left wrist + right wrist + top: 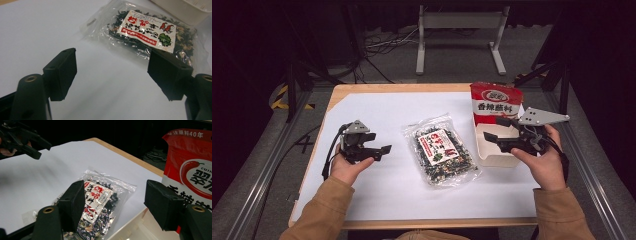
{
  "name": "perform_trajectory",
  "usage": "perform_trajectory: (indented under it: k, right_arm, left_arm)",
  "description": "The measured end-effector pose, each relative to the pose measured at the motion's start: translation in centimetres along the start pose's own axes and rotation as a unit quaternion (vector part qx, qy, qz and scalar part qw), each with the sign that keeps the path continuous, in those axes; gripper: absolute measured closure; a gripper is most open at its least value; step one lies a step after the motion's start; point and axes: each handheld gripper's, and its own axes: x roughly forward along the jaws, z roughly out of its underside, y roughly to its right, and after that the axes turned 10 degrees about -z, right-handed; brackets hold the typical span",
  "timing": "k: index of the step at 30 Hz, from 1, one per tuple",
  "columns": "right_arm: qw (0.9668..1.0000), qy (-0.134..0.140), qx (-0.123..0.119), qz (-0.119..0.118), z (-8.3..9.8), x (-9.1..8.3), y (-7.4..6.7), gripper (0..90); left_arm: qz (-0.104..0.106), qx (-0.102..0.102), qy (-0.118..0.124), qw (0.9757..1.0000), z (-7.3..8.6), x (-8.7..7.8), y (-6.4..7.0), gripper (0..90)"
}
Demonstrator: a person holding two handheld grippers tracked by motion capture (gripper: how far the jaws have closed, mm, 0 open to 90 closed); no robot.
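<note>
Now, nearest the front edge of the table (362, 90), both forearms are brought in and the two claws are held low over the white sheet, angled inward toward the middle. The left gripper (379, 149) is carried near the left edge, its jaws spread wide with nothing between them and nothing touched; seen along its own jaws, the clear seaweed packet (147, 32) is lined up just ahead, which suggests an approach is being set up. The right gripper (493, 138) is held toward the right edge, jaws likewise wide and empty, hovering over the front of the white basket (492, 159). The packet (441, 149) is lying flat at the table's centre, between the two claws and just beside the basket's left wall, label up, apparently laid out to be picked. Farther back, a red-and-white sauce pouch (494, 102) is stood upright in the basket, probably already stowed.
</note>
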Motion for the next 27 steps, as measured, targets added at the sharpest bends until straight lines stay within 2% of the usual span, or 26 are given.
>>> perform_trajectory:
  k: [4,9,14,17,20,27]
  right_arm:
    - [1.0,0.001,0.0,-0.001,0.0,0.0,0.0,32.5]
    - [1.0,-0.001,0.001,-0.004,0.1,0.2,-0.1,32.0]
    - [1.0,-0.003,0.001,-0.007,0.2,0.4,0.0,31.9]
    - [1.0,-0.004,0.003,-0.008,0.2,0.5,0.0,31.8]
    - [0.9999,-0.004,0.004,-0.009,0.2,0.5,0.0,31.9]
    - [0.9999,-0.005,0.004,-0.01,0.3,0.6,-0.1,32.0]
  left_arm:
    - [0.002,0.002,-0.004,1.0,-0.6,1.0,0.1,24.2]
    - [0.016,-0.013,-0.014,0.9997,-1.1,2.6,0.0,24.2]
    - [0.037,-0.034,-0.029,0.9983,-1.4,4.2,-0.3,24.2]
    - [0.039,-0.023,-0.041,0.9981,-1.8,5.2,-0.1,23.9]
    - [0.039,-0.023,-0.047,0.9979,-2.1,6.1,-0.1,23.8]
    - [0.039,-0.051,-0.058,0.9963,-2.0,7.7,-0.3,23.9]
